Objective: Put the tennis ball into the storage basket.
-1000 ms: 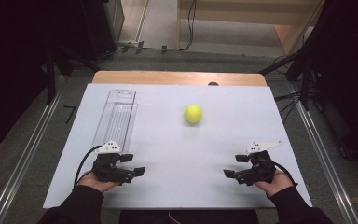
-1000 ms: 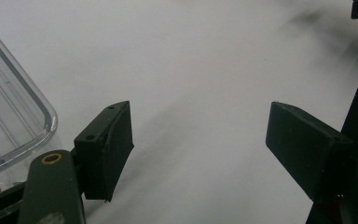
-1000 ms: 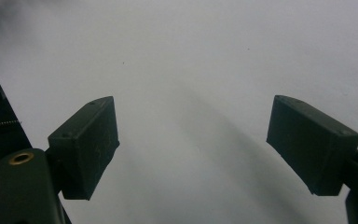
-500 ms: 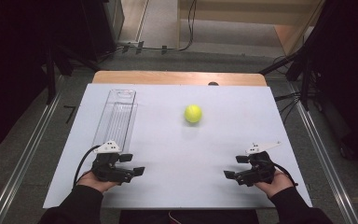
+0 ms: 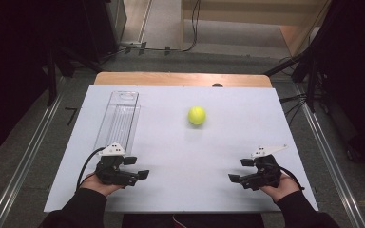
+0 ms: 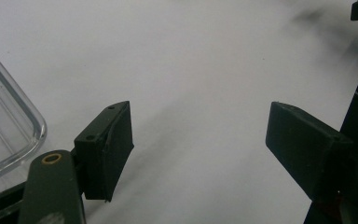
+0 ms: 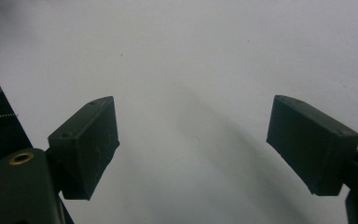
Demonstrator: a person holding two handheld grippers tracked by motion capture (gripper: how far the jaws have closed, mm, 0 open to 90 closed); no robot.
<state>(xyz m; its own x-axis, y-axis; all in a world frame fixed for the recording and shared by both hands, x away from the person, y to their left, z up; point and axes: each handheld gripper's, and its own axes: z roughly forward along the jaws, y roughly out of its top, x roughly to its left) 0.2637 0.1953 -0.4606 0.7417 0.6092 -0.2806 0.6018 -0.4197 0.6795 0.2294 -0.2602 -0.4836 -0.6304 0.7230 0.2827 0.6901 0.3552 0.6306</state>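
tools, left (image 5: 142, 170) and right (image 5: 235, 173), gape empty near table (image 5: 266, 118) front edge, ball (image 5: 196, 115) well beyond.

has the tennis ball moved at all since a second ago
No. The tennis ball sits at the same spot right of the clear tray on the white table.
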